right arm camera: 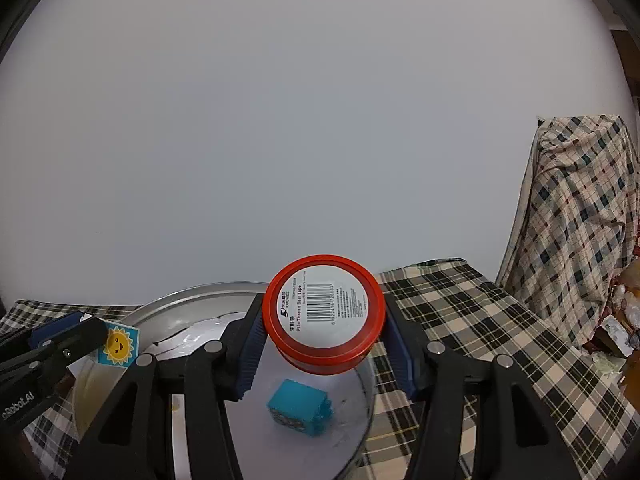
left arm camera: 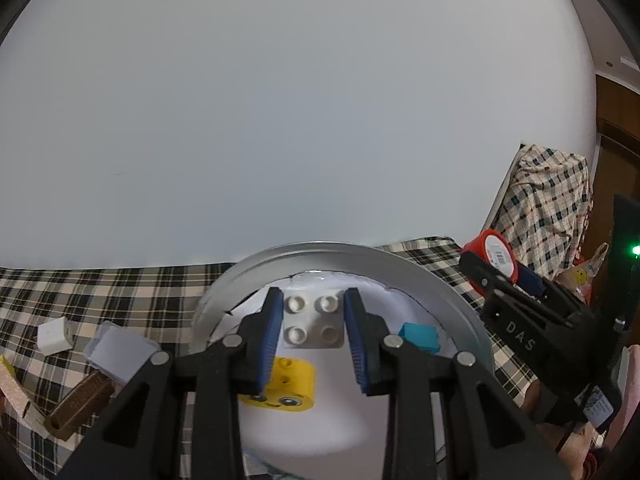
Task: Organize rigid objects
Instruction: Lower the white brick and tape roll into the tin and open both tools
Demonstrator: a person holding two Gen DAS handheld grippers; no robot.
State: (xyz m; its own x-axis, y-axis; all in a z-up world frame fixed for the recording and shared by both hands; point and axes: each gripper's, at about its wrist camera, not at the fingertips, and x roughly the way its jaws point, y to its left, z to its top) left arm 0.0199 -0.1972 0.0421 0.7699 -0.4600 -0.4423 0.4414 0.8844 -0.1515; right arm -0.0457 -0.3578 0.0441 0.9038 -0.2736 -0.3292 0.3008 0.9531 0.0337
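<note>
My left gripper (left arm camera: 314,320) is shut on a white studded toy brick (left arm camera: 314,322) and holds it over the round metal tray (left arm camera: 440,292). A yellow brick (left arm camera: 288,384) and a teal brick (left arm camera: 420,338) lie in the tray. My right gripper (right arm camera: 324,332) is shut on a red round thread-seal tape case (right arm camera: 324,312), held over the tray's (right arm camera: 168,304) right side, above the teal brick (right arm camera: 300,406). The white brick's sun-sticker side (right arm camera: 119,345) shows at the left of the right wrist view. The tape case also shows in the left wrist view (left arm camera: 494,256).
The tray stands on a checked tablecloth (right arm camera: 480,320). Left of it lie a white plug adapter (left arm camera: 54,336), a clear-lidded box (left arm camera: 120,350), a brown block (left arm camera: 78,408) and a beige strip (left arm camera: 16,396). A cloth-covered object (right arm camera: 580,220) stands at the right. A plain wall is behind.
</note>
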